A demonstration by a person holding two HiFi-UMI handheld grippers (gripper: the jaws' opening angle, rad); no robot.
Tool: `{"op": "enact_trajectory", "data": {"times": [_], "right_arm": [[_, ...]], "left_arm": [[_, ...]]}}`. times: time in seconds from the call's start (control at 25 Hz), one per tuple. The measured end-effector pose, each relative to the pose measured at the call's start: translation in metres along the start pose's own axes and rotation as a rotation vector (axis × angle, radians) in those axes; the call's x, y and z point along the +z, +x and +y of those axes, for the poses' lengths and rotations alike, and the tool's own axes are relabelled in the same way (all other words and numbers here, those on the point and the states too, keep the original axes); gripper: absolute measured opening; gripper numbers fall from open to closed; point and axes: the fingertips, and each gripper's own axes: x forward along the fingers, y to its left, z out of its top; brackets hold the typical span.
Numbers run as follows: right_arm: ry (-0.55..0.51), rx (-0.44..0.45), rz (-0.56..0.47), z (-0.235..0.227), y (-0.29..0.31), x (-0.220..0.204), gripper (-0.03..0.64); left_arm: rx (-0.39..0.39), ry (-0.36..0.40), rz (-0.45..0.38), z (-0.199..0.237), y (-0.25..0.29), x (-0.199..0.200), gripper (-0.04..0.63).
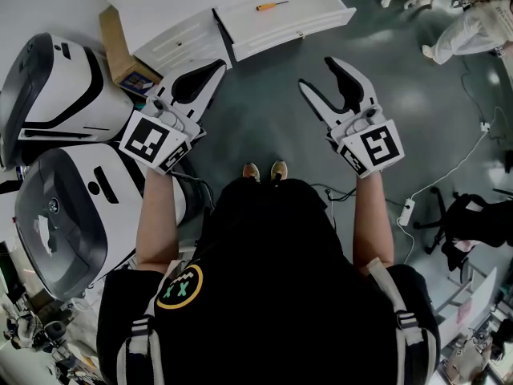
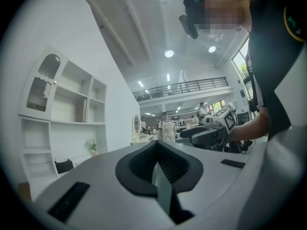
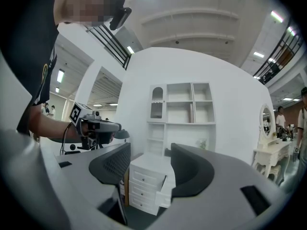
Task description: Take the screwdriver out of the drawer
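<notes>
Screwdriver (image 1: 272, 6): orange-handled, lying flat in the open drawer at the top centre of the head view. It is well apart from both grippers, above them in the frame and roughly between their tips.
Drawer (image 1: 298, 21): white, pulled out of a white chest of drawers (image 1: 172, 42) in the upper part of the head view. In the right gripper view the chest shows far off in the gap between the jaws.
Left gripper (image 1: 215, 66): middle left of the head view, tips aimed toward the upper right. Its jaws are pressed together with nothing in them.
Right gripper (image 1: 319, 74): middle right of the head view, tips aimed toward the upper left. Its jaws stand parted and hold nothing.
Forearms (image 1: 156, 215): both bare, stretched forward side by side from the body, holding the grippers over the grey floor (image 1: 256, 127).
</notes>
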Motion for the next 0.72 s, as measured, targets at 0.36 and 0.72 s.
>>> {"op": "enact_trajectory", "data": {"times": [0.36,0.72], "right_arm": [[0.0,0.029,0.019,0.001,0.004,-0.004,0.415],[0.018,0.037,0.036,-0.003,0.006,-0.012,0.471]], "left_arm": [[0.003,-0.001,0.002,0.002,0.003,0.0,0.017],[0.005,-0.003,0.006,0.005,0.006,-0.004,0.017]]}}
